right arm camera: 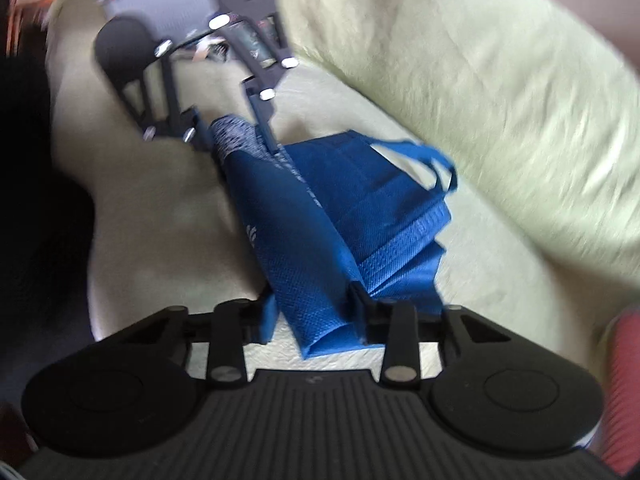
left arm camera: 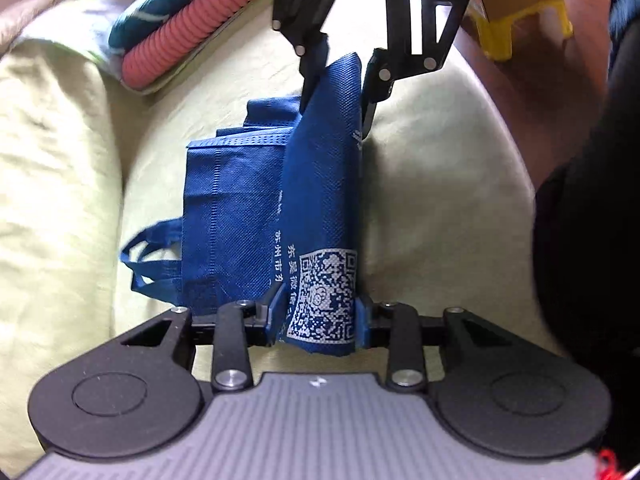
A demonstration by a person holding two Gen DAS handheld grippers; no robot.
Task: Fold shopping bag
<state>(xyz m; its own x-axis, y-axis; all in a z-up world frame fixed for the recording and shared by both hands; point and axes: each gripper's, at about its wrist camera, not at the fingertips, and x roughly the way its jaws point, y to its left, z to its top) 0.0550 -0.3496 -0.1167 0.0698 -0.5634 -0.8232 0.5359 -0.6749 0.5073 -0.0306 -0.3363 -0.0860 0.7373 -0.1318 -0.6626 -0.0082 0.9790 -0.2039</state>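
Note:
A blue non-woven shopping bag [left arm camera: 232,216] lies partly folded on a pale green sofa seat, its handles [left arm camera: 140,256] sticking out to the left. One long flap with a white QR print is lifted off the rest. My left gripper [left arm camera: 322,312] is shut on the near end of that flap, a pad on each side of the print. At the far end my right gripper [left arm camera: 336,116] pinches the same flap. The right wrist view shows the bag [right arm camera: 360,184] running from my right gripper [right arm camera: 314,316] up to my left gripper [right arm camera: 238,142], handles [right arm camera: 432,156] on the right.
The sofa seat [left arm camera: 440,180] and its backrest [right arm camera: 480,80] wear a pale green cover. A pink ribbed roll [left arm camera: 180,40] and teal cloth lie at the far left of the seat. A yellow stool [left arm camera: 520,24] stands on the floor beyond. A person's dark clothing [left arm camera: 592,200] fills the right edge.

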